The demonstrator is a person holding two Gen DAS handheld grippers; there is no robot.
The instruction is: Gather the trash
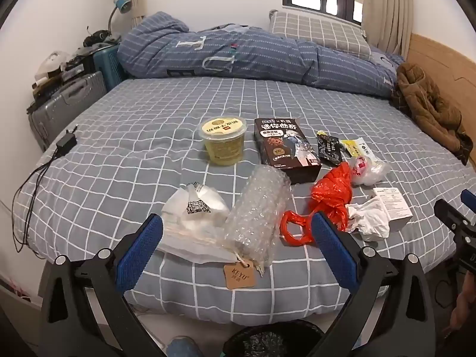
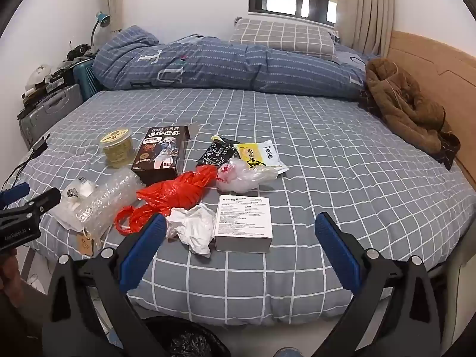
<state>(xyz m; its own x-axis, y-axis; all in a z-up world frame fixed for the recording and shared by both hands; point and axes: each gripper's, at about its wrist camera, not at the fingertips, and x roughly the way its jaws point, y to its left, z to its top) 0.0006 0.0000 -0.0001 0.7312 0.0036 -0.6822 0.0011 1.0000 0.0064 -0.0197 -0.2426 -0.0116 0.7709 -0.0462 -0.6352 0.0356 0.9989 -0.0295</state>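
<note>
Grey checked bed (image 1: 125, 136) carrying the trash, bubble wrap (image 1: 258, 208) lying beside red bag (image 1: 330, 196), left tongs (image 1: 235, 247) and right tongs (image 2: 241, 247) both hanging wide open, gripping nothing, probably a bin (image 2: 184, 339) sitting below.

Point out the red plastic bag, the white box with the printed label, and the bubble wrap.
red plastic bag (image 2: 178, 192): right wrist view, on its bunched middle.
white box (image 2: 243, 218): right wrist view, on its printed top face.
bubble wrap (image 1: 258, 208): left wrist view, on the middle of the roll.
</note>
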